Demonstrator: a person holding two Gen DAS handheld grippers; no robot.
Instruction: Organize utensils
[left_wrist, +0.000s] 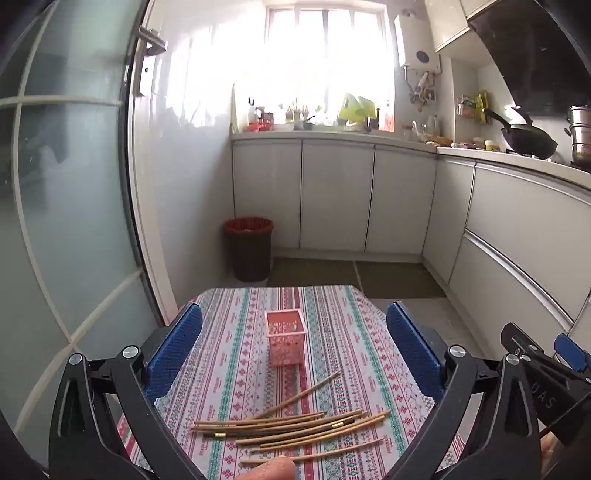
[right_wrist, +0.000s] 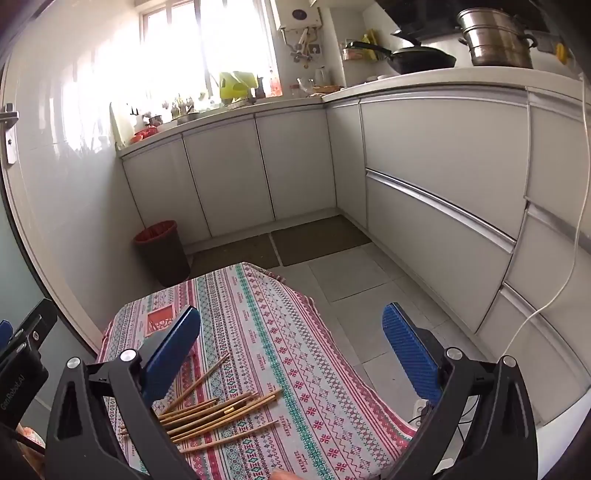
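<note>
Chopsticks (left_wrist: 291, 424) loose in heap near pink holder (left_wrist: 285, 338); left gripper (left_wrist: 295, 354) & right gripper (right_wrist: 291, 354) both wide open, empty; could scatter sticks or tip holder w/ sloppy grab

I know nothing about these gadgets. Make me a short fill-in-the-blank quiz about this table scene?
1. The chopsticks lie loose on the ____ tablecloth.
2. The pink holder stands ____ on the cloth, beyond the chopsticks.
3. Both the left gripper and the right gripper are ____, holding nothing.
4. On the floor by the wall stands a dark ____.

Missing words: patterned; upright; open; bin
</note>
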